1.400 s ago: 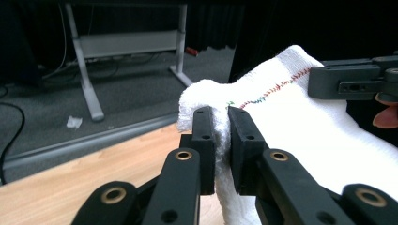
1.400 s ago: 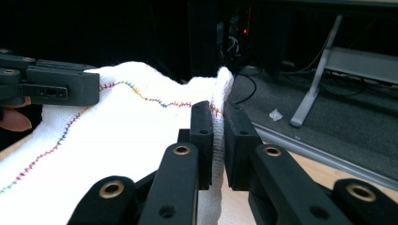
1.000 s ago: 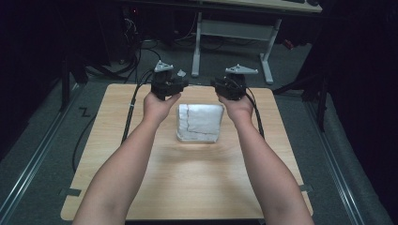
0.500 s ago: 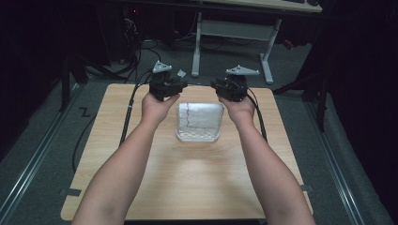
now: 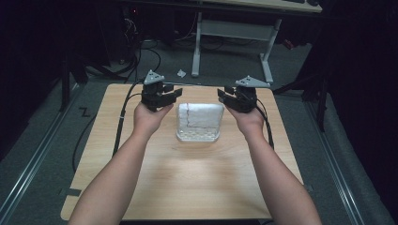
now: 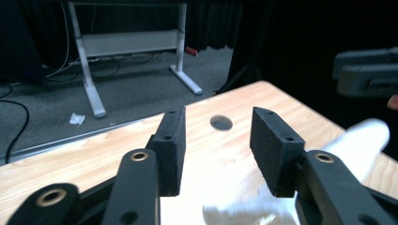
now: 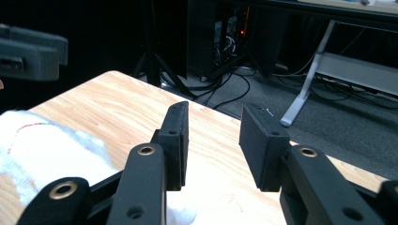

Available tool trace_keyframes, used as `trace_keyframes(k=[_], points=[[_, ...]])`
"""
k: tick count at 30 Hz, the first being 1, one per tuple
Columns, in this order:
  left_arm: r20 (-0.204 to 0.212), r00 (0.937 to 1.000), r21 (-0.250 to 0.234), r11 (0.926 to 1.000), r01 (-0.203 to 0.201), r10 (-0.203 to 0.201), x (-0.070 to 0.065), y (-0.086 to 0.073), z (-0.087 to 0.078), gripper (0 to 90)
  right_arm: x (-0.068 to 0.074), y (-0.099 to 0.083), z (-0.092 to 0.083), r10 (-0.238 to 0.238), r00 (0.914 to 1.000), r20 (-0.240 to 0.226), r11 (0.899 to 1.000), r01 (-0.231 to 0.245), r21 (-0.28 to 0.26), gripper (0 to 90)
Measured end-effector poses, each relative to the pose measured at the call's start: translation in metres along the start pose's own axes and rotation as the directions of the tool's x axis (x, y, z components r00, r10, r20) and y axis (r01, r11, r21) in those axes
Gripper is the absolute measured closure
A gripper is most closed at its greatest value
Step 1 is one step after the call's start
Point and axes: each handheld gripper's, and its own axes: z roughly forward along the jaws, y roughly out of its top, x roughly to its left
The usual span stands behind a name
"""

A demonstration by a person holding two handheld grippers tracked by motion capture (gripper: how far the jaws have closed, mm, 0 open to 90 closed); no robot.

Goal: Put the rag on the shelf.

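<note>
A folded white towel (image 5: 199,121) with a thin red line on it lies flat on the far half of the wooden table (image 5: 187,187). My left gripper (image 5: 174,95) hovers just off the towel's far left corner. Its jaws are open with nothing between them. In the left gripper view (image 6: 217,116) the towel (image 6: 361,140) lies below and to the right. My right gripper (image 5: 222,97) hovers off the far right corner, also open and empty. In the right gripper view (image 7: 215,111) the towel (image 7: 47,145) lies at the lower left.
A round hole (image 6: 221,123) sits in the tabletop near its far edge. Beyond the table stands a desk frame with white legs (image 5: 197,47). Cables (image 5: 141,56) and a scrap of paper (image 5: 181,73) lie on the grey floor.
Both grippers have drawn apart, outward from the towel's far corners and slightly toward the person. The towel now lies squarer and flatter.
</note>
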Motion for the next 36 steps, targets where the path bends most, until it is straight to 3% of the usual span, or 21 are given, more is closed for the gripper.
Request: trace_keyframes(k=[5, 9, 16, 24, 27, 31, 33, 34, 36], points=[[0.005, 1.0000, -0.015, 0.9999, 0.004, -0.004, -0.004, -0.010, -0.016, 54.4, 0.004, -0.008, -0.015, -0.006, 1.0000, -0.003, 1.000, 0.006, -0.012, 59.8], [0.009, 0.9999, -0.014, 0.9999, 0.009, -0.009, -0.007, -0.028, -0.031, 52.6, 0.013, -0.021, -0.030, -0.026, 0.9997, -0.001, 1.000, 0.026, -0.014, 56.1], [0.014, 0.9997, 0.028, 0.9994, -0.020, 0.019, -0.017, -0.076, -0.056, 49.6, 0.028, -0.042, -0.046, -0.056, 0.9984, -0.012, 0.998, 0.056, 0.002, 52.2], [0.059, 0.9976, 0.080, 0.9963, 0.032, -0.037, -0.026, -0.134, -0.077, 48.4, 0.043, -0.083, -0.055, -0.087, 0.9961, -0.020, 0.995, 0.087, 0.049, 51.0], [0.068, 0.9973, 0.132, 0.9911, 0.020, -0.029, -0.031, -0.154, -0.079, 47.6, 0.048, -0.102, -0.057, -0.087, 0.9959, -0.024, 0.993, 0.089, 0.077, 50.1], [0.099, 0.9939, 0.201, 0.9793, 0.029, -0.050, -0.044, -0.183, -0.085, 46.8, 0.056, -0.131, -0.060, -0.067, 0.9973, -0.030, 0.989, 0.070, 0.127, 48.0], [0.107, 0.9942, 0.212, 0.9771, -0.009, -0.014, -0.055, -0.197, -0.091, 46.1, 0.062, -0.151, -0.062, -0.046, 0.9983, -0.035, 0.984, 0.051, 0.169, 45.4], [0.118, 0.9930, 0.226, 0.9734, -0.037, 0.010, -0.064, -0.207, -0.094, 46.2, 0.066, -0.161, -0.065, -0.043, 0.9984, -0.037, 0.980, 0.049, 0.192, 44.4], [0.138, 0.9899, 0.284, 0.9561, -0.073, 0.035, -0.075, -0.212, -0.093, 47.1, 0.073, -0.186, -0.074, -0.051, 0.9978, -0.043, 0.975, 0.059, 0.214, 45.3]])
